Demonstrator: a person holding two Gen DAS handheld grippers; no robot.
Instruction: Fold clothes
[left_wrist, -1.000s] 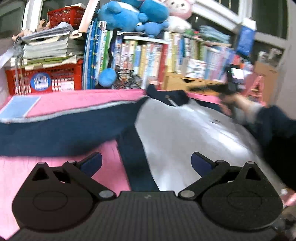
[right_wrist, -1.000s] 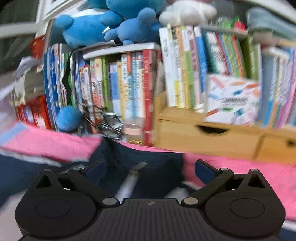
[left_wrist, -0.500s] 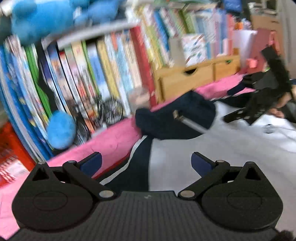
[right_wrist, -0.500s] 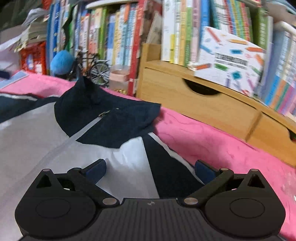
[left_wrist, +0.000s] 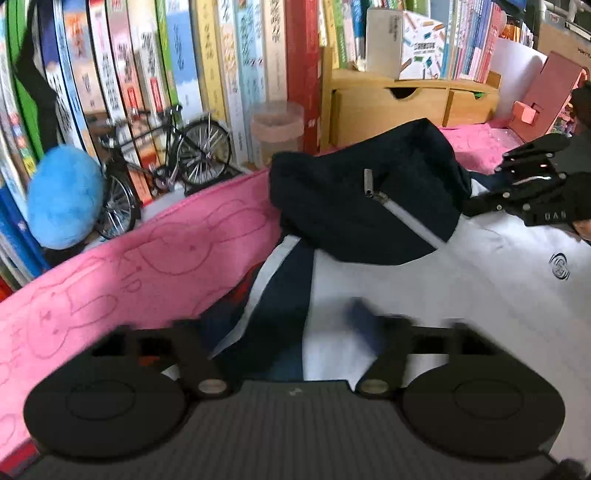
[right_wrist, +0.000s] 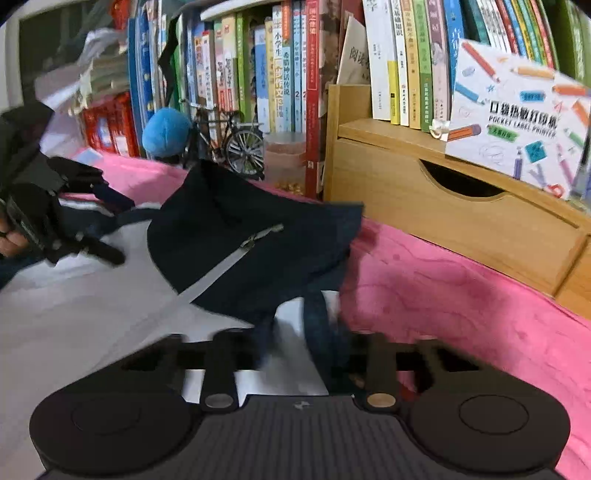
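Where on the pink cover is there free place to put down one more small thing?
Bare pink cover lies between the jacket's navy collar and the wooden drawer box. Another free strip runs left of the jacket. By the books, toy bicycle and blue plush ball it is crowded.

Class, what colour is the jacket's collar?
Dark navy collar, clearest in the left wrist view.
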